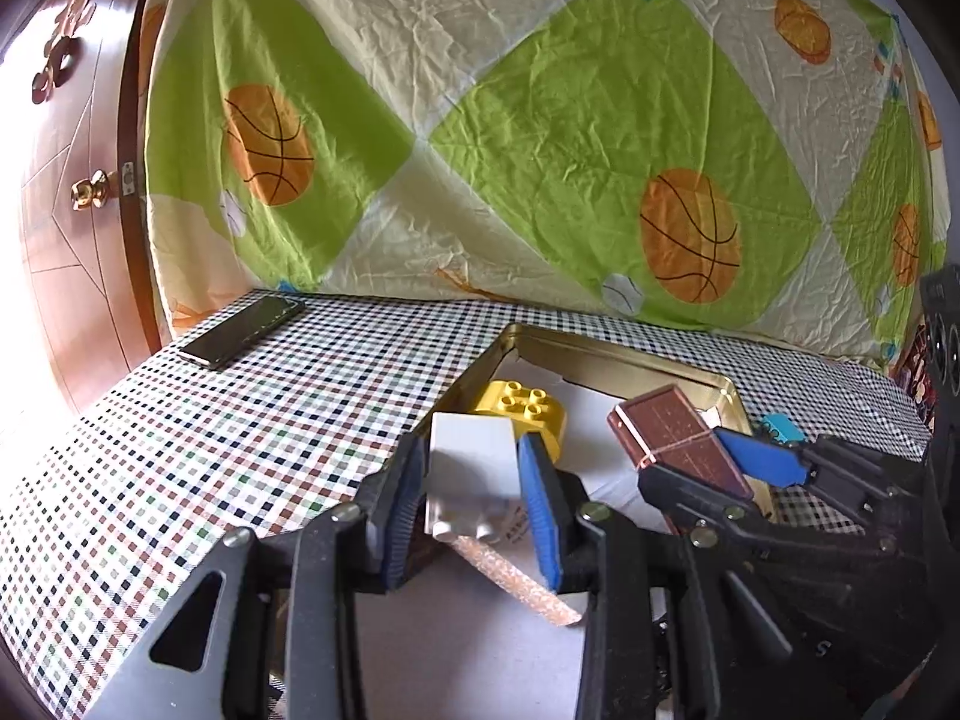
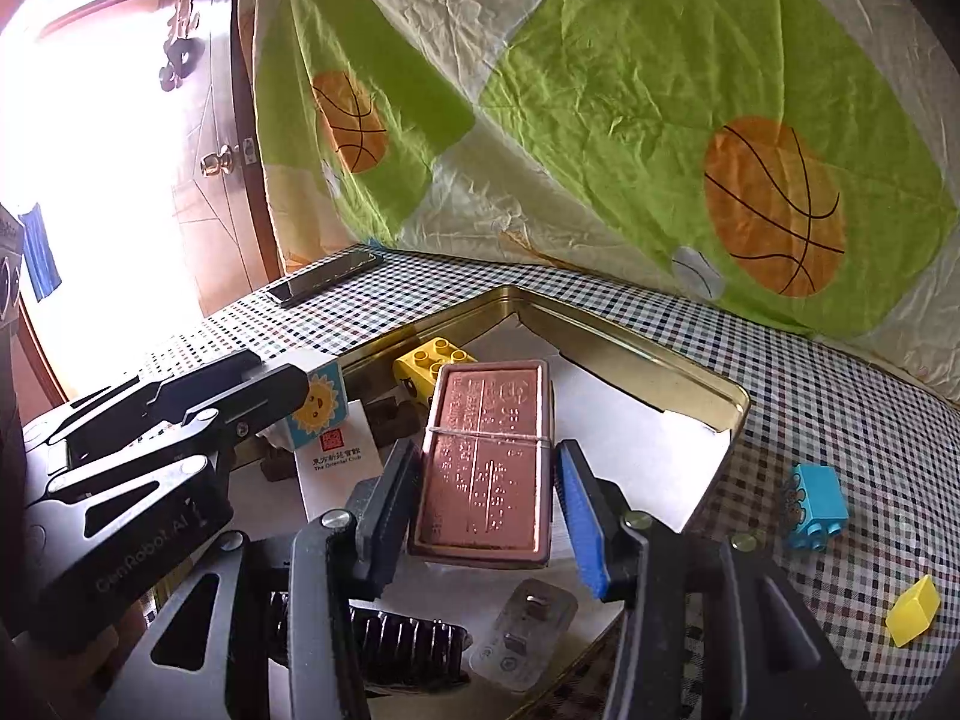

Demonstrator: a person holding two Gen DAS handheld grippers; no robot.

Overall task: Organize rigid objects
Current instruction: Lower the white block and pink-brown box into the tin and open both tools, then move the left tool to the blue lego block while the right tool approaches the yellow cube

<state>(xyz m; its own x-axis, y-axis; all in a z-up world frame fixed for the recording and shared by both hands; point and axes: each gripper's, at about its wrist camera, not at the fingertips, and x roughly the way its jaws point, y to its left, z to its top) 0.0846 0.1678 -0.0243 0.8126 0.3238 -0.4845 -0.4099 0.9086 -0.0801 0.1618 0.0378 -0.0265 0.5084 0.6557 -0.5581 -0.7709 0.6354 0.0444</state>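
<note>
My left gripper [image 1: 471,444] is shut on a white toy block [image 1: 474,468], a pad against each side, and holds it over the near left corner of the gold tin tray [image 1: 600,354]. In the right wrist view the same block [image 2: 318,405] shows a sun sticker. My right gripper [image 2: 487,450] is shut on a copper-coloured flat box [image 2: 486,462] with a rubber band around it, tilted above the tray's [image 2: 630,354] paper lining. A yellow studded block [image 2: 429,363] lies inside the tray at the back left.
On the checked cloth right of the tray lie a blue studded block [image 2: 816,507] and a small yellow piece [image 2: 913,609]. A phone [image 1: 243,330] lies at the far left. The tray also holds a white card [image 2: 339,468], a grey blister pack [image 2: 525,636] and a black ribbed item [image 2: 408,642].
</note>
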